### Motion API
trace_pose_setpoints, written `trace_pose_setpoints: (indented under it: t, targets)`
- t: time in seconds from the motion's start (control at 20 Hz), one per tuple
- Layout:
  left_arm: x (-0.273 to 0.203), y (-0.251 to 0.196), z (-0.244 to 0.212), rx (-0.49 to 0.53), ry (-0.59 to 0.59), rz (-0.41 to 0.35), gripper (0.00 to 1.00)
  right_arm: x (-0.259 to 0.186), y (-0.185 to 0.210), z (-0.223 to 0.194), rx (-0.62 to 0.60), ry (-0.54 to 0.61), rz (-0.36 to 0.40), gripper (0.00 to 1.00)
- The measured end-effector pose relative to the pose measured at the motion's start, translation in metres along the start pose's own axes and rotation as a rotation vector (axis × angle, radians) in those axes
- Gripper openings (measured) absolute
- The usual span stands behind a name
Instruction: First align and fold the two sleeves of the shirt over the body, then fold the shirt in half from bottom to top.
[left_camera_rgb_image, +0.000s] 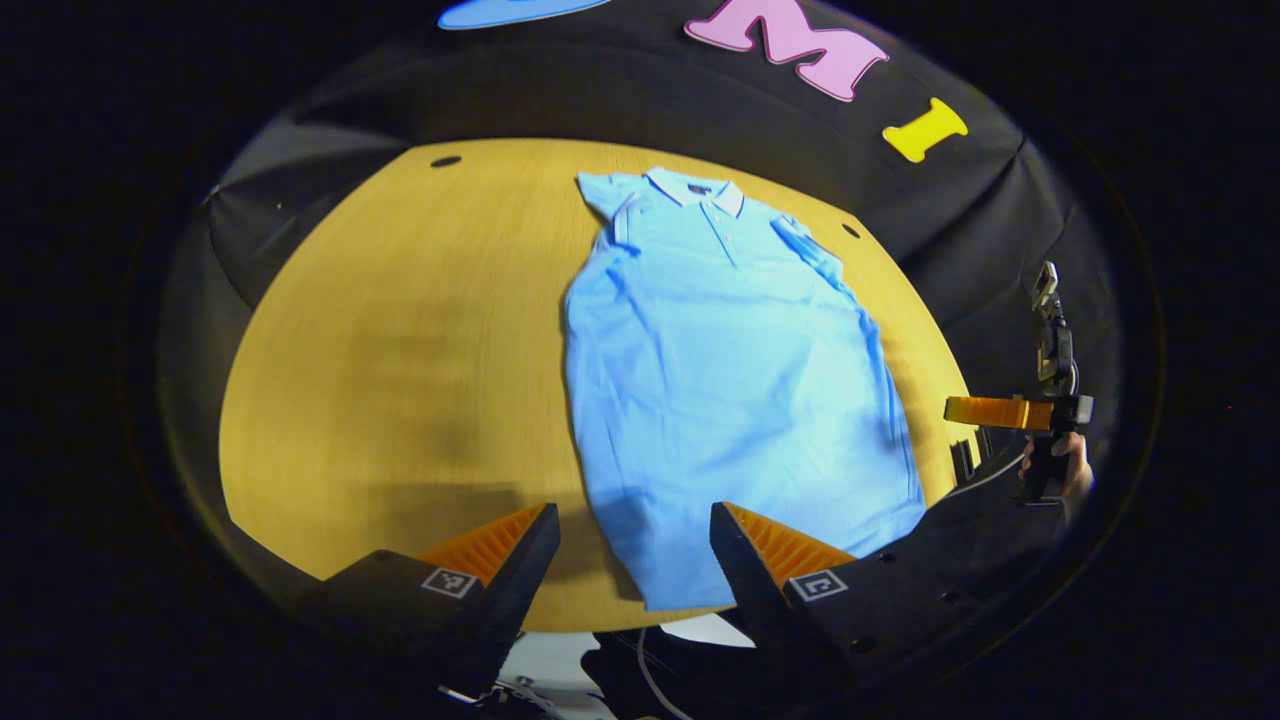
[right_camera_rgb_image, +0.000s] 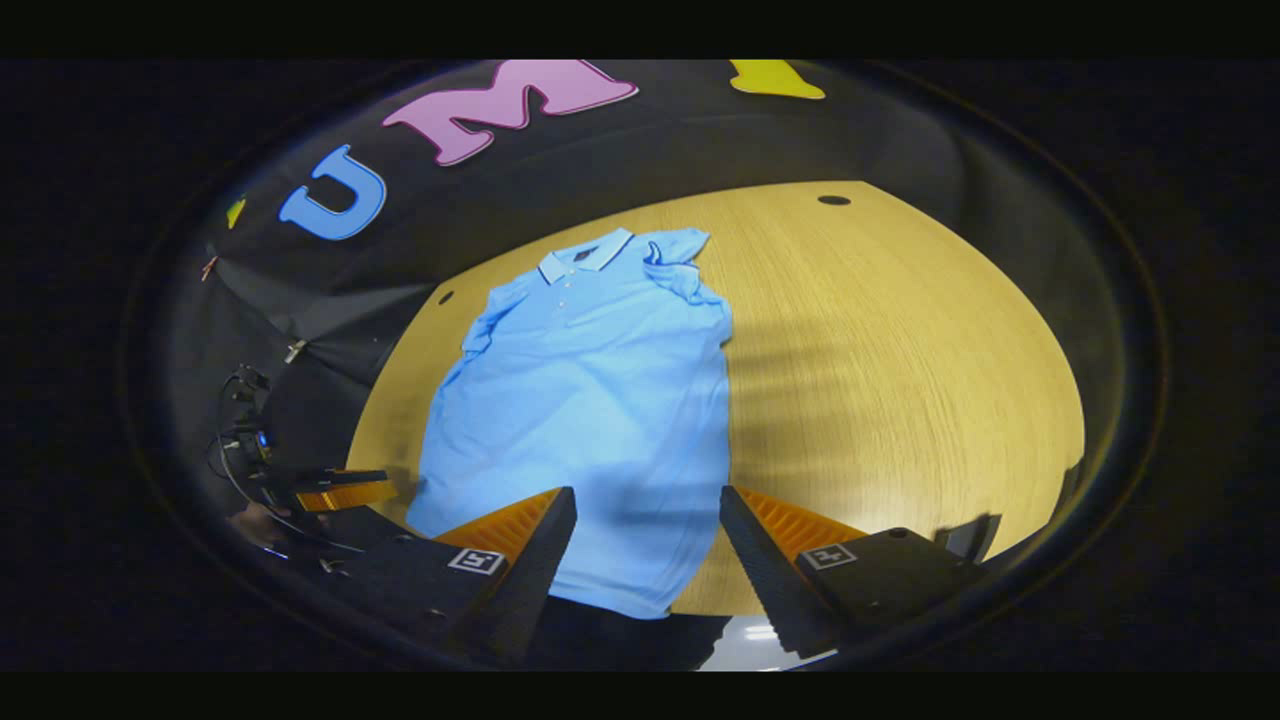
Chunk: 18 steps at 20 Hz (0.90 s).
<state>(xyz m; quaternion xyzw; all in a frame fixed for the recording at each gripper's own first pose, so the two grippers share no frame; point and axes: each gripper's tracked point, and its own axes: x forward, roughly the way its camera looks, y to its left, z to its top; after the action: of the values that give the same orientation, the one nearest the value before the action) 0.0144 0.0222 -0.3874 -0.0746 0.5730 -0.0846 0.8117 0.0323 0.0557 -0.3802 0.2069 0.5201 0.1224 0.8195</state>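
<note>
A light blue polo shirt (left_camera_rgb_image: 730, 380) lies flat on the wooden table (left_camera_rgb_image: 400, 350), collar at the far end, hem near me. Both short sleeves lie folded in over the body. My left gripper (left_camera_rgb_image: 635, 555) hovers open above the shirt's near left hem corner, holding nothing. In the right gripper view the same shirt (right_camera_rgb_image: 590, 410) stretches away from my right gripper (right_camera_rgb_image: 648, 545), which is open above the near hem, nothing between its fingers. The right gripper (left_camera_rgb_image: 1000, 412) and the hand holding it also appear at the far right of the left gripper view.
The table (right_camera_rgb_image: 900, 350) stretches bare and wide on both sides of the shirt. Small dark holes (left_camera_rgb_image: 445, 161) (right_camera_rgb_image: 833, 200) mark its far corners. Black cloth walls ring the table. The left gripper (right_camera_rgb_image: 340, 492) with cables shows at the left edge of the right gripper view.
</note>
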Motion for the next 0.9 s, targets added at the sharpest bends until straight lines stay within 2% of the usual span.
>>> trace_pose_setpoints:
  t: [0.3,0.35,0.4,0.5,0.55,0.65,0.7,0.75,0.8,0.85,0.9]
  targets:
    - [0.016,-0.017,-0.04,-0.01,0.109,-0.062,0.97,0.008,-0.011,-0.072,0.052,0.136,-0.046,0.91]
    - [0.018,-0.019,-0.037,0.001,0.1,-0.067,0.97,0.01,-0.011,-0.078,0.074,0.152,-0.052,0.82]
    - [0.017,-0.02,-0.036,0.009,0.099,-0.07,0.96,0.011,-0.009,-0.086,0.098,0.169,-0.05,0.91]
    - [0.018,-0.024,-0.037,0.005,0.115,-0.085,0.92,0.012,-0.002,-0.084,0.146,0.16,-0.036,0.88]
    - [0.019,-0.029,-0.036,0.003,0.119,-0.104,0.97,0.013,-0.001,-0.086,0.162,0.17,-0.036,0.89]
    - [0.021,-0.032,-0.035,0.019,0.122,-0.115,0.97,0.016,0.008,-0.09,0.212,0.182,-0.024,0.88]
    - [0.024,-0.033,-0.035,0.025,0.121,-0.117,0.94,0.02,0.008,-0.092,0.237,0.195,-0.035,0.86]
    - [0.027,-0.035,-0.033,0.022,0.111,-0.122,0.91,0.028,0.015,-0.094,0.265,0.205,-0.013,0.78]
    - [0.029,-0.039,-0.033,0.015,0.107,-0.131,0.82,0.031,0.021,-0.096,0.292,0.218,0.006,0.55]
    - [0.035,-0.033,-0.035,0.015,0.112,-0.1,0.77,0.039,0.026,-0.097,0.32,0.221,0.028,0.49]
    - [0.037,-0.03,-0.035,0.01,0.102,-0.088,0.53,0.043,0.03,-0.096,0.364,0.22,0.056,0.19]
